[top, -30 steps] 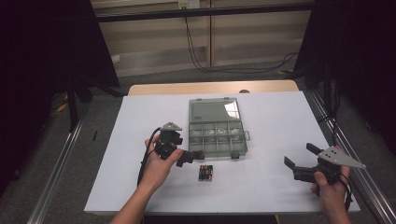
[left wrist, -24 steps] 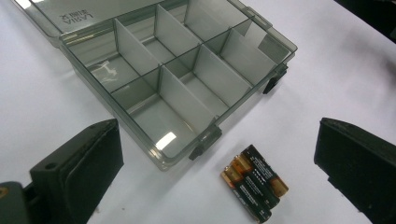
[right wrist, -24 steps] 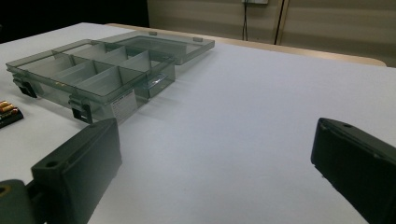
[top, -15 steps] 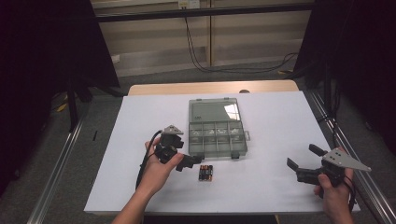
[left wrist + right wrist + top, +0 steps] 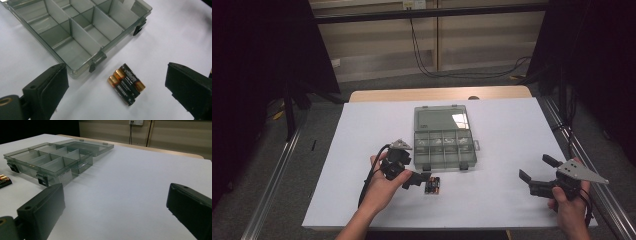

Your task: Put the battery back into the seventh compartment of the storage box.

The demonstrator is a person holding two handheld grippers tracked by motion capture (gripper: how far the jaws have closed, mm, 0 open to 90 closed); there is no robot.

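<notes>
A small bundle of black and copper batteries [image 5: 432, 186] [image 5: 126, 83] [image 5: 4, 181] lies on the white table cover just in front of a grey clear compartment box [image 5: 444, 145] [image 5: 75, 35] [image 5: 50, 160] whose lid lies open flat behind it. My left gripper [image 5: 418, 178] [image 5: 116, 93] stands open, low over the table, with its jaws either side of the batteries and not touching them. My right gripper [image 5: 539, 175] [image 5: 116, 212] is open at the table's right front, apart from the box, with nothing between its jaws.
The white cover [image 5: 512, 130] spreads over a wooden table whose far edge [image 5: 442, 94] shows behind it. Metal rails [image 5: 272, 190] run along both sides on the floor. Cables [image 5: 427, 55] hang against the back wall. Bare cover lies between the box and my right gripper.
My left gripper has moved down and toward the batteries, now framing them. My right gripper has drifted slightly down toward the table's front edge.
</notes>
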